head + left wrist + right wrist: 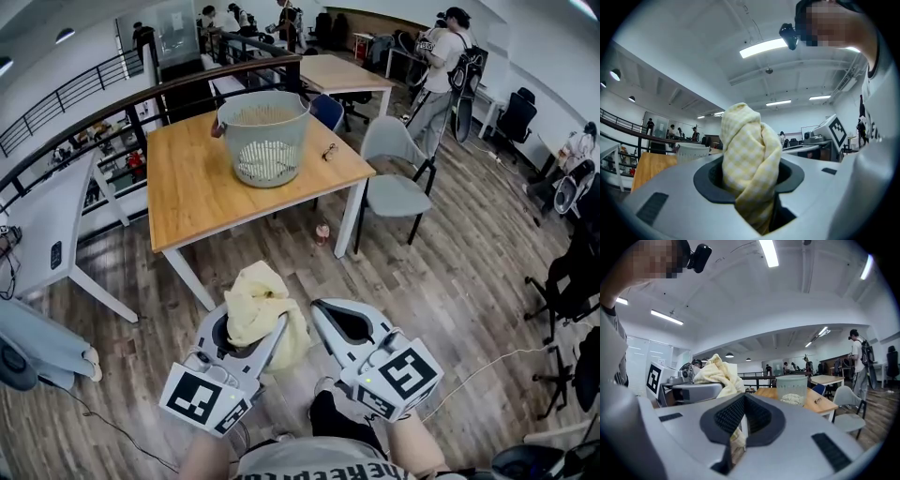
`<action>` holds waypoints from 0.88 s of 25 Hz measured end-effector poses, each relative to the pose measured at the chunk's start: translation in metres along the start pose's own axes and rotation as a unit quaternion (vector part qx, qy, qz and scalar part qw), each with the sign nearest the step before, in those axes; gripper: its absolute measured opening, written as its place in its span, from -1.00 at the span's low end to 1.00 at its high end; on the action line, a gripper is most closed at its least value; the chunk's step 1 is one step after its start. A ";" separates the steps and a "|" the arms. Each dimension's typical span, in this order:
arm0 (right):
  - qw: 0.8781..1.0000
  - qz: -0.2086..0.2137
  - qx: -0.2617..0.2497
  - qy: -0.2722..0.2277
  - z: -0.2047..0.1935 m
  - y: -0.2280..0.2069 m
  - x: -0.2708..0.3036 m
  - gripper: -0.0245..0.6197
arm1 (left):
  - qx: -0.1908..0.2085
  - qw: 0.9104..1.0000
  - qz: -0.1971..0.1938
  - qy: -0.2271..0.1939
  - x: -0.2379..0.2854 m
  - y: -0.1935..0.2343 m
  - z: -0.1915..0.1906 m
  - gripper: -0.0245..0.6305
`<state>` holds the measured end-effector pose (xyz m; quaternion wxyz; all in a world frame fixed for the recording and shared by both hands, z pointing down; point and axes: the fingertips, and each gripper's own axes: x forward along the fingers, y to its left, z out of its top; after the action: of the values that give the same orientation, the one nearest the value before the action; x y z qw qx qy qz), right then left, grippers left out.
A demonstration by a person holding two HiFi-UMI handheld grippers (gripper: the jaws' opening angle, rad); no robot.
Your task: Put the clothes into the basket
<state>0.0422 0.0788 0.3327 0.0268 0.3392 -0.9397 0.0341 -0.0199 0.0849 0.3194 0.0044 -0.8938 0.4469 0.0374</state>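
Observation:
A pale yellow checked cloth [258,300] is bunched up between the jaws of my left gripper [246,330], which is shut on it. In the left gripper view the cloth [750,154] stands up out of the dark jaw opening. My right gripper [323,314] is just to the right of it with its jaws together and only a thin slit between the pads [740,423]. It holds nothing that I can make out. The grey slatted basket [264,136] stands on the wooden table [197,197] ahead, well beyond both grippers. It also shows in the right gripper view [792,387].
A pair of glasses [330,150] lies on the table beside the basket. A grey chair [394,178] stands right of the table, a blue chair [328,111] behind it. A can [322,232] is on the floor. White desk [47,234] left; person [441,66] far back.

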 end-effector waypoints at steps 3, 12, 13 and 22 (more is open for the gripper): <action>1.000 0.014 0.000 -0.001 0.005 -0.025 0.012 -0.90 | 0.000 1.000 0.011 -0.002 0.024 0.009 0.003 -0.34; 0.998 0.055 -0.005 -0.002 0.019 -0.093 0.050 -0.90 | -0.002 0.998 0.055 -0.006 0.091 0.044 0.005 -0.34; 0.998 0.059 -0.005 -0.003 0.019 -0.100 0.053 -0.90 | -0.003 0.998 0.058 -0.008 0.098 0.046 0.004 -0.34; 0.996 0.090 0.007 -0.005 0.013 -0.140 0.073 -0.90 | 0.001 0.997 0.077 0.004 0.137 0.057 -0.006 -0.34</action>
<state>0.0753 -0.0757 0.3317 0.0163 0.2541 -0.9662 0.0416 0.0170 -0.0586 0.3170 0.0009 -0.8567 0.5147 0.0340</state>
